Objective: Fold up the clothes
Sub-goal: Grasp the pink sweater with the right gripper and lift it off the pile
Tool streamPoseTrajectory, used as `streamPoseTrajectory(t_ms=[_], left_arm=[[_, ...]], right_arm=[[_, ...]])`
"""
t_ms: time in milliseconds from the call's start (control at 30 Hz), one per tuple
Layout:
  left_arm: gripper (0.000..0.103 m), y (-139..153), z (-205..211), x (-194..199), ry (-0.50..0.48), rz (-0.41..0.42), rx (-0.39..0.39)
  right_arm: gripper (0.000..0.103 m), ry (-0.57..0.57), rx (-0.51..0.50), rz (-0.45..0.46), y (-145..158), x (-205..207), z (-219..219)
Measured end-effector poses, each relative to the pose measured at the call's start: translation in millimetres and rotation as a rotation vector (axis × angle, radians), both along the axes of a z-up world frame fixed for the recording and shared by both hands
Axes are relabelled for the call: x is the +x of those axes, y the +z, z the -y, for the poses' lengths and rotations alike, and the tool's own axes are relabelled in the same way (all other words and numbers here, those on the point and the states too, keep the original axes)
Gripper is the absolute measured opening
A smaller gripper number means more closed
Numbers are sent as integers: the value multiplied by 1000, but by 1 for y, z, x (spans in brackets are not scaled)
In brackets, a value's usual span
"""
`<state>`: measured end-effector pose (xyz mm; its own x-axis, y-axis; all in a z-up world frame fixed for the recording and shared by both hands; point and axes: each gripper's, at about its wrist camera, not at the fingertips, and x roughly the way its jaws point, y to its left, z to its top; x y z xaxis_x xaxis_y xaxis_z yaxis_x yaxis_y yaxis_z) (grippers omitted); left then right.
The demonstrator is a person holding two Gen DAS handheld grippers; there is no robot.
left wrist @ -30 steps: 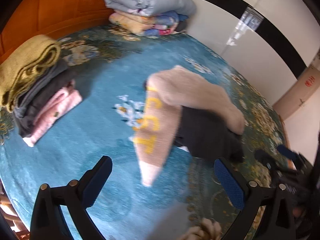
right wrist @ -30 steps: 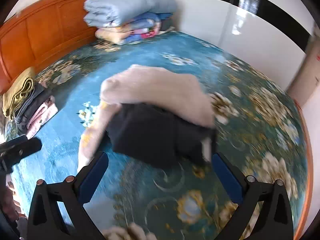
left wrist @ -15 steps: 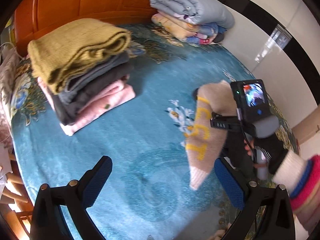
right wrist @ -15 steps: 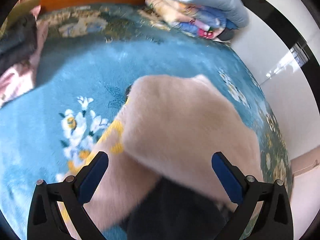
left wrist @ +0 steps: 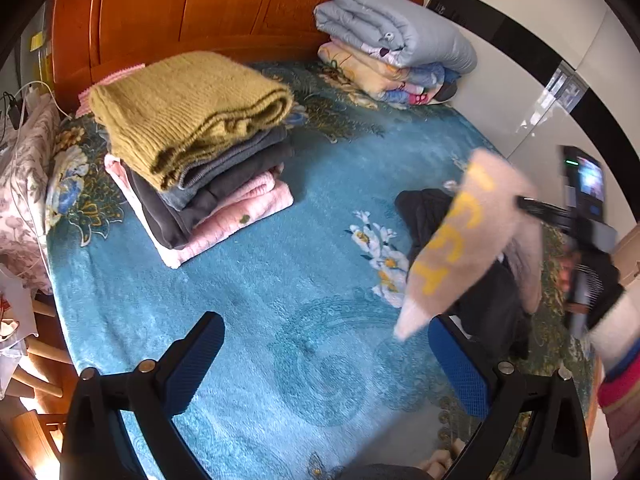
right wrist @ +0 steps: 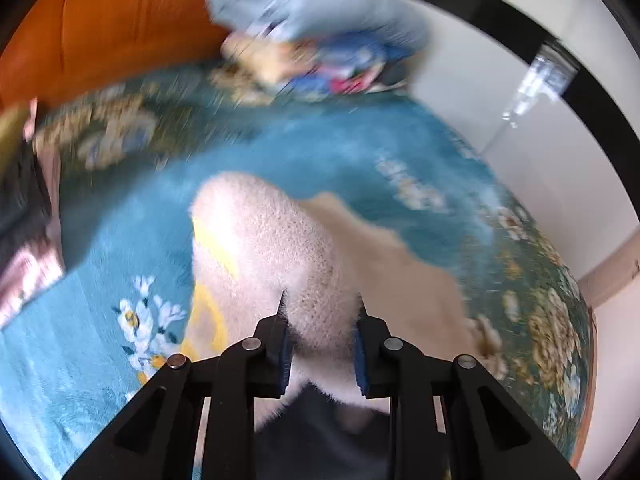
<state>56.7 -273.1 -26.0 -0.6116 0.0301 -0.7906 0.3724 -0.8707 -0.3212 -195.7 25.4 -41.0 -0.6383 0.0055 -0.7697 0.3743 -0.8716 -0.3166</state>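
Right gripper [right wrist: 322, 342] pinching a bunched fold of fuzzy cream sweater [right wrist: 280, 248] with yellow lettering, lifted over a plush teal floral bedspread [left wrist: 248, 280]. Left gripper [left wrist: 324, 364] spread wide, empty, near side. Far left: ribbed mustard knit [left wrist: 188, 112] topping a folded stack.

My right gripper [right wrist: 322, 340] is clamped on a thick fold of the fuzzy beige sweater [right wrist: 280, 248], its blue-padded fingers [right wrist: 285, 354] drawn close with the cloth bulging between them. From the left wrist camera my right hand [left wrist: 592, 280], in a dark fingerless glove with a white cuff and a pink-and-blue striped sleeve behind it, grips that tool's handle just to the right of the sweater and holds it lifted. My left gripper [left wrist: 332, 364] hangs low on the near left side of the sweater with its jaws spread wide and nothing between them, its right finger [left wrist: 460, 372] just under the sweater's dangling tip.
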Motion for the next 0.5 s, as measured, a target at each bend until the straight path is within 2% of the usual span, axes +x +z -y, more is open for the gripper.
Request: streamPoseTrajectory(t_ms=[233,500], left_arm=[[103,21,-16,26,-31,-46,7],[103,47,-35,59,-74,-114,-1]], right_arm=[[23,-95,-174,-138,97,35,-92],[22,-5,-392,-175,164,124,-118]])
